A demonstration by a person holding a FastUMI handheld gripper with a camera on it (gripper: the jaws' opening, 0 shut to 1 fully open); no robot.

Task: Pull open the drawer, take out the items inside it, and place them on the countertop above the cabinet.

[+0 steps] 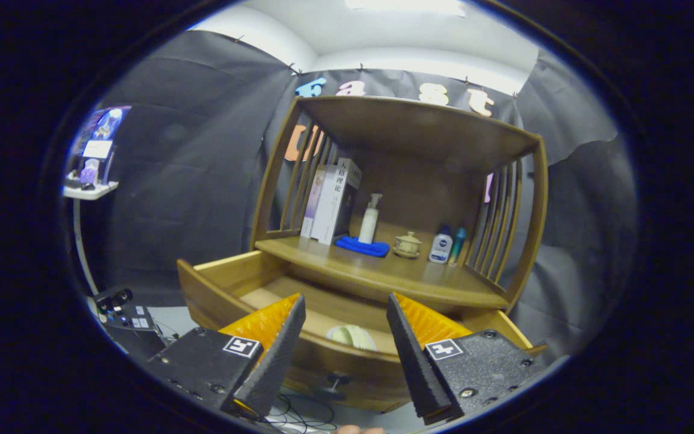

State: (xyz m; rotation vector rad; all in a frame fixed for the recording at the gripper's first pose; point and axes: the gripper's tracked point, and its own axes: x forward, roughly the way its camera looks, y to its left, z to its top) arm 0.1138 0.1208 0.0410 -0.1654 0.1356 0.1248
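The wooden drawer [214, 283] of the cabinet stands pulled out, its front panel and small dark knob [336, 381] close below my fingers. A pale greenish round item [352, 335] lies inside it near the front, seen between my fingers. My gripper [346, 304] hovers above the drawer's front, open, with nothing between its fingers. The countertop [383, 274] above the drawer carries books [332, 202], a white pump bottle [370, 220], a blue cloth [362, 246], a small lidded cup [408, 245] and two small bottles [446, 246].
Slatted wooden sides [497, 223] and a top board [419, 123] frame the shelf. A white stand with a device [91, 181] is off to the left. Dark equipment and cables [124, 310] lie on the floor by the drawer's left corner.
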